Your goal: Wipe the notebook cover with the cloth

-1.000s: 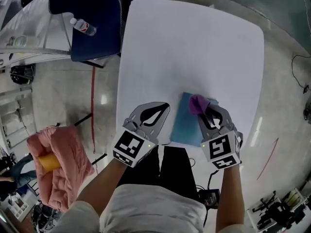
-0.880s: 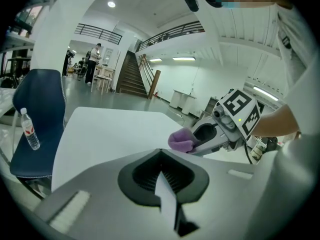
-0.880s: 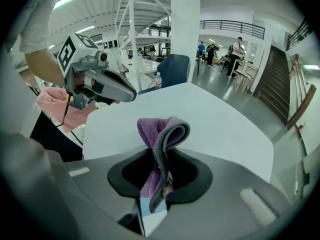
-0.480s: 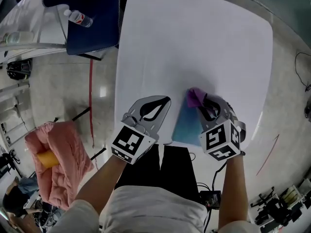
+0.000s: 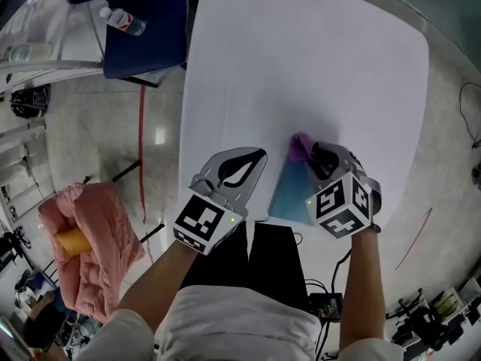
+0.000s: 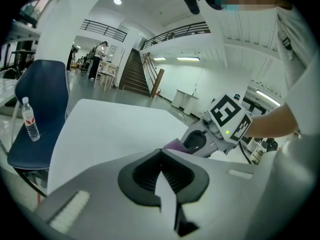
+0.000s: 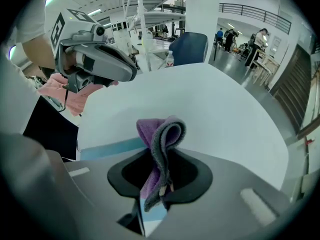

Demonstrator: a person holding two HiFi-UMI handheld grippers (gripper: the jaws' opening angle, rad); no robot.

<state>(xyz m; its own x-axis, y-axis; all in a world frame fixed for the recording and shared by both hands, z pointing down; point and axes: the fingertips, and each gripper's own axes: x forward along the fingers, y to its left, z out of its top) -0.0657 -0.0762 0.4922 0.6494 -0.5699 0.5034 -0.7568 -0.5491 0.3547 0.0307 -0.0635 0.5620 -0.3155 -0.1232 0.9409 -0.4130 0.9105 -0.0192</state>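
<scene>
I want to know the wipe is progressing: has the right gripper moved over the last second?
Yes. The right gripper, shut on the cloth, has moved away from the person. Its marker cube overhung the table's near edge and now sits mostly inside it.

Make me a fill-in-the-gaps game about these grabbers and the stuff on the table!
1. The right gripper pinches a ____ cloth.
2. The notebook lying under that cloth is light ____.
3. The left gripper is shut and holds ____.
4. Off the table, a water bottle sits on a dark blue ____.

Missing words: purple; blue; nothing; chair.
</scene>
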